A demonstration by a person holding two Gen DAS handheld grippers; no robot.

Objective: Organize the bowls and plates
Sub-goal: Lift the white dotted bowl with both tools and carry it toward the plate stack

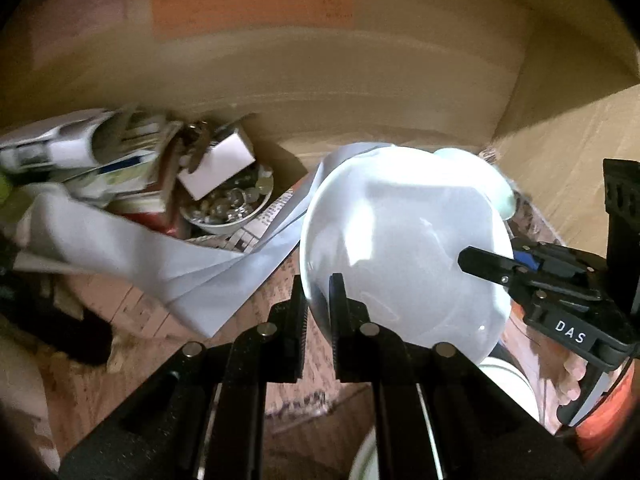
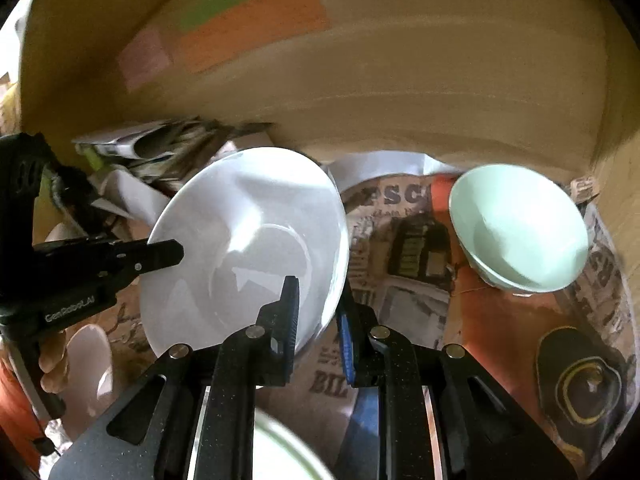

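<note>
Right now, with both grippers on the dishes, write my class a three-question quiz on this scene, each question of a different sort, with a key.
1. True or false: both grippers hold the same white plate.
2. Which dish stands apart on the printed paper? A) pale green bowl B) red mug C) glass jug
3. Fill in: behind the plate, a small bowl holds glass ____.

Key
1. True: the left gripper and the right gripper each pinch its rim between their fingers, on opposite sides.
2. A
3. beads, as far as the blur allows.
</note>
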